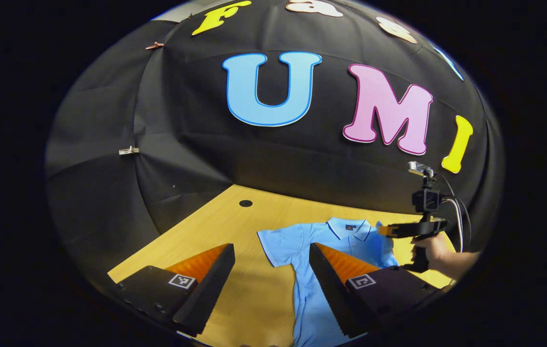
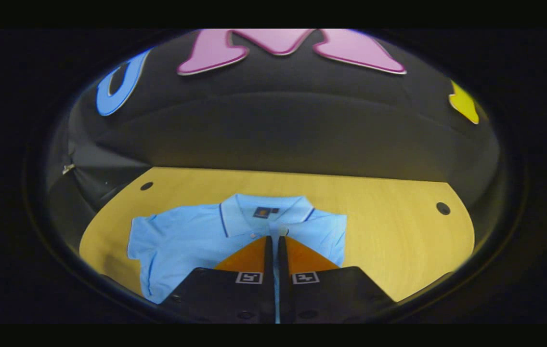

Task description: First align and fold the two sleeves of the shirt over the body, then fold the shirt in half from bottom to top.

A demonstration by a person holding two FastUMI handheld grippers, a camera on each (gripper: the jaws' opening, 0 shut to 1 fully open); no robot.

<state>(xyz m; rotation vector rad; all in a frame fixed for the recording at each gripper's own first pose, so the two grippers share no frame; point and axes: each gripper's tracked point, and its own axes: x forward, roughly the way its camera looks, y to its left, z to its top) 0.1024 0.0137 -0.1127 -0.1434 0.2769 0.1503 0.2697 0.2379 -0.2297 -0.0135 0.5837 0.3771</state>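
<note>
In the left gripper view, the left gripper [image 1: 271, 255] hangs with its fingers spread wide above the wooden table [image 1: 235, 226], the light blue shirt [image 1: 302, 241] lying flat toward five o'clock; at three o'clock a hand [image 1: 431, 251] holds the right gripper [image 1: 383, 230] over the far sleeve. In the right gripper view, that gripper's fingers are pressed nearly together at six o'clock with a strip of shirt fabric between them, just below the collar [image 2: 264, 209].

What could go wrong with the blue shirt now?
The right gripper pinches just a thin bit of sleeve, so the cloth might slip out mid-fold. The left gripper hangs open, holding nothing down, so the shirt could slide or bunch on the smooth table.
</note>
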